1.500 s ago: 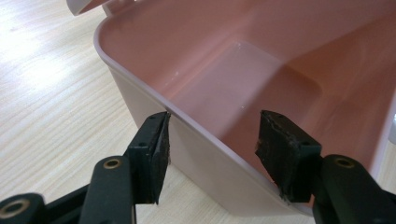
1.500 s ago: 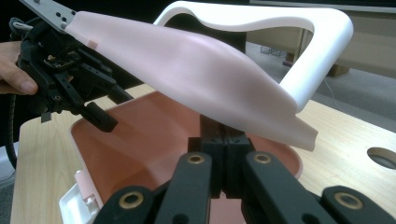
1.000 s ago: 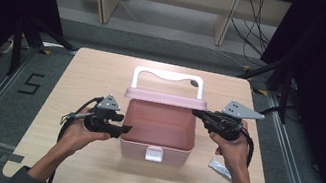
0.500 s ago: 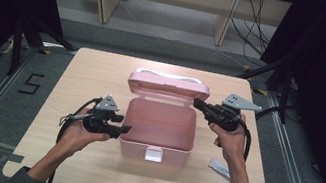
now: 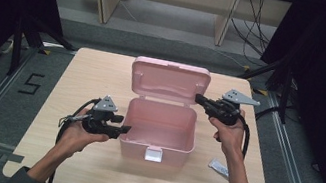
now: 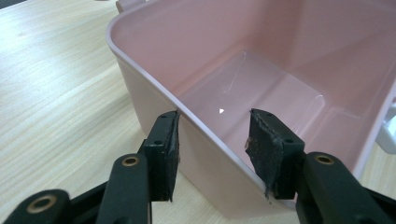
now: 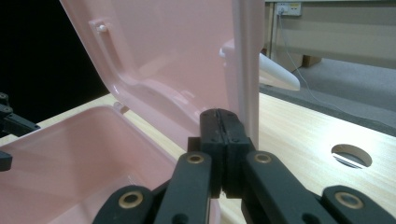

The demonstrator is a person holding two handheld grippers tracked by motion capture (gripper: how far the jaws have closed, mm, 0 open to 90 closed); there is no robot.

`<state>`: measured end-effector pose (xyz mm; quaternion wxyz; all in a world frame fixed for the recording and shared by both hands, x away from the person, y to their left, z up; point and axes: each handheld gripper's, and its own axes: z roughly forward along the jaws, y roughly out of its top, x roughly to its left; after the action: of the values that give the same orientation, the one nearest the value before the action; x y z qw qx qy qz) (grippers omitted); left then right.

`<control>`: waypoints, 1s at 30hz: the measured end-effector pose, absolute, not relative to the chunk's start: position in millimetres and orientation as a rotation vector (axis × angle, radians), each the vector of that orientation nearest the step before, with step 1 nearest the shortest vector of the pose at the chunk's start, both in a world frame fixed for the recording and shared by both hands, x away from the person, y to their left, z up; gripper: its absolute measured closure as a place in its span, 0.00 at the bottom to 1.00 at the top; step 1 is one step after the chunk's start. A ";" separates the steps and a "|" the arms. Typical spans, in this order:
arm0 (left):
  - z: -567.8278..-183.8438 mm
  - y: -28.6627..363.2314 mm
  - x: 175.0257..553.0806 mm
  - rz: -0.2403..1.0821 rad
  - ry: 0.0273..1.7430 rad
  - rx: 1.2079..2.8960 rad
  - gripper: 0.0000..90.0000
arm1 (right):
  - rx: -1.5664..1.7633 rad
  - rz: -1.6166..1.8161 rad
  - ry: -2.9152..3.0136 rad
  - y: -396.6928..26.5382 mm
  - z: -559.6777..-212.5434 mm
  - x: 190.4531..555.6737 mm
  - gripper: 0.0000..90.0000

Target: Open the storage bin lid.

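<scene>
The pink storage box (image 5: pixel 159 129) sits in the middle of the worktop (image 5: pixel 77 76), its lid (image 5: pixel 169 81) swung up and standing nearly upright at the far side, the white latch (image 5: pixel 153 155) on the wall facing me. What the next move turns on is that lid's right edge: it stands just off the tip of my right gripper (image 5: pixel 199 98), touching or nearly so, rising vertically just right of the tip in the right gripper view (image 7: pixel 244 70). Those jaws are pressed together with nothing between them, so I read this as a push against the lid rather than a grip.

My left gripper (image 5: pixel 126 129) works the opposite side. Its jaws stand about half apart, having just been closing, and straddle the box's left wall (image 6: pixel 205 140): one pad (image 6: pixel 163 158) outside, the other over the cavity. The pads do not yet press the wall.

A small white packet (image 5: pixel 219 168) lies on the worktop near my right forearm.
</scene>
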<state>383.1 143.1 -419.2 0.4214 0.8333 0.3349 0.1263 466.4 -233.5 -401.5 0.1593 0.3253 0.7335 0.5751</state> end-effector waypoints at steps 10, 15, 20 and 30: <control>-420.0 143.5 381.4 0.322 0.840 2.074 0.59 | 0.929 1.621 2.080 -236.2 -408.1 477.0 1.00; -420.2 143.9 381.4 0.319 0.842 2.073 0.59 | 0.952 1.622 2.072 -235.8 -411.5 481.2 1.00; -420.5 144.6 381.6 0.311 0.839 2.071 0.59 | 0.942 1.627 2.059 -236.0 -415.4 486.3 1.00; -422.1 142.9 380.7 0.305 0.863 2.032 0.60 | 1.032 1.628 2.073 -234.2 -421.8 491.5 1.00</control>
<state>380.7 142.9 -422.1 0.4407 0.8185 0.3474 0.1228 491.5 -234.2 -421.8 0.1547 0.3601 0.7235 0.5682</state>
